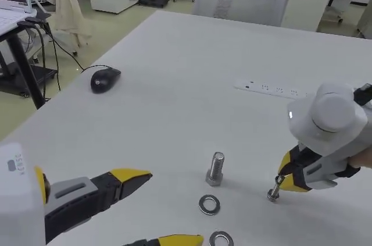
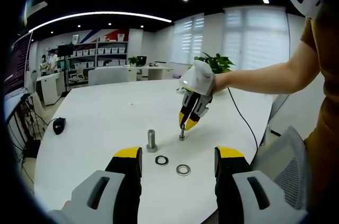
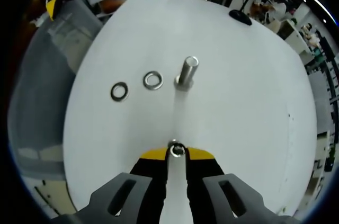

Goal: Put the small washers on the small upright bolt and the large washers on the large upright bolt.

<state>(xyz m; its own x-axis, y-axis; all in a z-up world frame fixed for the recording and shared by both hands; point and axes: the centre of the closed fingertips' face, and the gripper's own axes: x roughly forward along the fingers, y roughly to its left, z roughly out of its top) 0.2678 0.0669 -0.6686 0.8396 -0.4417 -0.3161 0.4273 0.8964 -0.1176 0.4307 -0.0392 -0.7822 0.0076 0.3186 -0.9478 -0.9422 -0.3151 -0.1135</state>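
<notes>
The right gripper (image 1: 285, 179) reaches down to the small bolt (image 1: 273, 192), which stands slightly tilted on the white table (image 1: 174, 83). Its jaws are pinched narrow on a small silver ring (image 3: 177, 150) at the bolt's top; whether this is a washer or the bolt's own end cannot be told. The large bolt (image 1: 215, 169) stands upright to the left, apart from the small one. Two large washers (image 1: 209, 204) (image 1: 221, 238) lie flat just in front of it. The left gripper (image 1: 171, 206) hovers near them, jaws wide and holding nothing. A black mouse (image 1: 104, 79) and a power strip (image 1: 273, 89) lie farther back.
</notes>
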